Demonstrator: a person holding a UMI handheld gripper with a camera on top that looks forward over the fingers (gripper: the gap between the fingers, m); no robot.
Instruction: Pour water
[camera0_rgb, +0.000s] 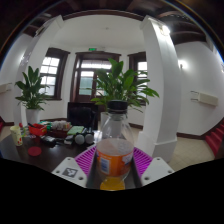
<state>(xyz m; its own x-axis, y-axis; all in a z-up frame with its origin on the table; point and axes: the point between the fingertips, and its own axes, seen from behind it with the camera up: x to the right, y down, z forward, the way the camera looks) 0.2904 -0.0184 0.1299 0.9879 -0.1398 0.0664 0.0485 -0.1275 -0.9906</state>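
The tool (113, 165) grips a bottle (114, 148) of orange liquid between its pink pads; a cluttered dark table (20, 152) lies far left; potted plant (122, 88) beyond.

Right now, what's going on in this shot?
A hand-held gripper holds a clear bottle with orange liquid in its lower part and a dark cap on. It sits upright between the jaws, whose pink pads press its sides. It is lifted above a dark table cluttered with small items, a potted plant behind. No pouring yet.
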